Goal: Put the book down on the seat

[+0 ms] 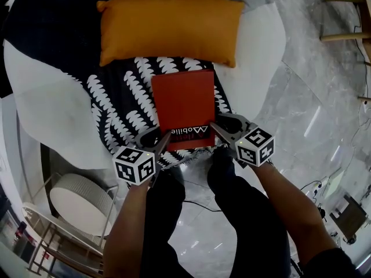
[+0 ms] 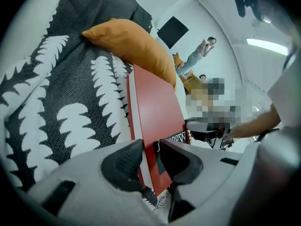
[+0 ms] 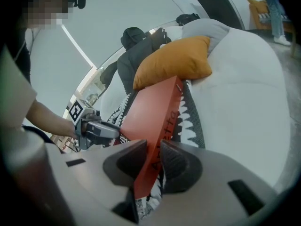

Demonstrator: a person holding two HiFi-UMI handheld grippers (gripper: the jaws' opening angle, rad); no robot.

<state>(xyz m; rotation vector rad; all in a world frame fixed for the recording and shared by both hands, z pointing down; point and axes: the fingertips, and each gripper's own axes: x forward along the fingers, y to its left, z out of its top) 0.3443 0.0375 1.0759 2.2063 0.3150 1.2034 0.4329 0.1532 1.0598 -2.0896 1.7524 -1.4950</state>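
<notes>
A red book [image 1: 184, 106] lies flat over the black seat cushion [image 1: 119, 106] with its white leaf pattern; whether it rests on the cushion I cannot tell. My left gripper [image 1: 163, 139] is shut on the book's near left corner. My right gripper [image 1: 217, 128] is shut on its near right corner, at the spine. In the left gripper view the pads of the left gripper [image 2: 150, 160] pinch the cover and page edge of the book [image 2: 157, 109]. In the right gripper view the book [image 3: 153, 109] runs between the closed pads of the right gripper [image 3: 153, 163].
An orange pillow [image 1: 171, 28] leans at the back of the seat, just beyond the book. White padded chair sides [image 1: 49, 109] flank the cushion. A round white side table [image 1: 81, 204] stands at lower left on the marble floor [image 1: 313, 114]. The person's legs [image 1: 232, 213] are below the book.
</notes>
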